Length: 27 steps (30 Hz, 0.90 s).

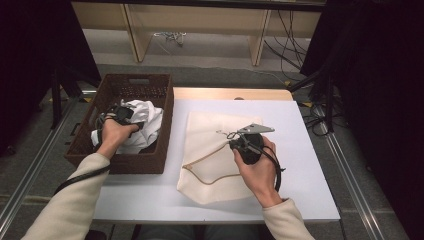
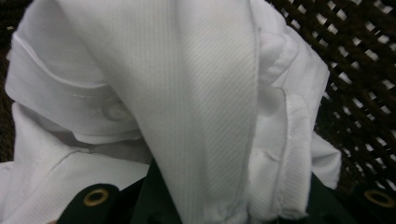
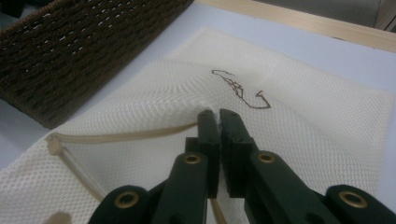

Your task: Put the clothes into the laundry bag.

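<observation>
L gripper (image 1: 127, 114): jaws clamped on crumpled white cotton shirt (image 2: 196, 102), inside brown wicker basket (image 1: 150, 165).
R gripper (image 3: 219, 116): jaws shut, pinching cream mesh drawstring bag (image 3: 308, 116), flat on white table (image 1: 310, 150).

I see a white shirt (image 1: 145, 120) with a fine diagonal twill rib and a pale button, lying in a dark brown woven basket (image 1: 150, 160) whose open weave shows light gaps. On the white table (image 1: 300, 150), edged at the far side by a pale wood strip, lies a cream mesh bag (image 3: 303, 121) with a honeycomb net texture, a tan drawstring (image 3: 121, 136) and a small brown stitched mark. My right gripper (image 3: 218, 114) has black jaws with brass-coloured rivets, and both sleeves are beige.
</observation>
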Each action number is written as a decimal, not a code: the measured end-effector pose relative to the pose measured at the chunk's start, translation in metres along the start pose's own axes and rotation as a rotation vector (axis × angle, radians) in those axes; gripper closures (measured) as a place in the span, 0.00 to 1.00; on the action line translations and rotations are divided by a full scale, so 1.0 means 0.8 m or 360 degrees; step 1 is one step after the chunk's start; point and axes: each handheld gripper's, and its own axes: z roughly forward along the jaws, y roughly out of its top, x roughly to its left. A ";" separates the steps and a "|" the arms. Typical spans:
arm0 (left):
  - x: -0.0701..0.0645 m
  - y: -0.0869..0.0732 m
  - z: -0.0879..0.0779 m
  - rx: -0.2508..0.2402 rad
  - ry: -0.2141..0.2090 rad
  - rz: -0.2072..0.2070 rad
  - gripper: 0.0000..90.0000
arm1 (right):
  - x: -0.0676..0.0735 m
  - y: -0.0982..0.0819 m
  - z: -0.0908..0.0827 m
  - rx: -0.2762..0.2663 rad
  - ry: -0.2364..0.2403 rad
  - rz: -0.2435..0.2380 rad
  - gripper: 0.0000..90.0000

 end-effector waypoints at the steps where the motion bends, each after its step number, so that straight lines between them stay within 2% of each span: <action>1: 0.001 0.001 -0.006 -0.0034 -0.0007 0.0021 0.83 | 0.000 0.000 0.000 0.0000 -0.0001 -0.0003 0.99; 2: 0.001 0.003 -0.011 -0.0042 -0.0015 0.0035 0.84 | -0.002 0.000 -0.001 -0.0003 0.0004 -0.0033 0.98; 4: 0.001 0.005 -0.019 -0.0083 -0.0041 0.0035 0.84 | 0.000 0.000 -0.001 0.0004 0.0014 0.0015 0.98; 5: -0.001 0.005 -0.020 -0.0149 -0.0045 -0.0016 0.84 | 0.000 0.000 -0.002 0.0002 0.0013 0.0014 0.98; 6: 0.002 0.006 -0.029 -0.0138 -0.0052 0.0042 0.84 | -0.001 0.001 -0.001 -0.0002 0.0013 0.0005 0.99; 8: 0.002 0.008 -0.038 -0.0183 -0.0046 0.0040 0.85 | -0.002 0.001 -0.001 -0.0006 0.0013 -0.0016 0.99; 9: -0.001 0.009 -0.038 -0.0250 -0.0043 -0.0016 0.85 | -0.001 0.000 -0.001 -0.0002 0.0013 -0.0001 0.99; 11: -0.002 0.010 -0.047 -0.0306 -0.0047 -0.0036 0.85 | -0.001 0.000 -0.001 0.0001 0.0009 -0.0001 0.98; 12: -0.001 0.011 -0.050 -0.0309 -0.0038 -0.0021 0.85 | -0.001 0.000 -0.001 0.0000 0.0013 0.0001 0.99; 17: -0.002 0.013 -0.067 -0.0434 -0.0033 -0.0059 0.85 | -0.001 0.000 -0.001 0.0003 0.0005 -0.0004 0.99; 27: -0.007 0.019 -0.099 -0.0606 -0.0025 -0.0041 0.85 | -0.002 0.000 0.000 -0.0002 0.0009 -0.0022 0.98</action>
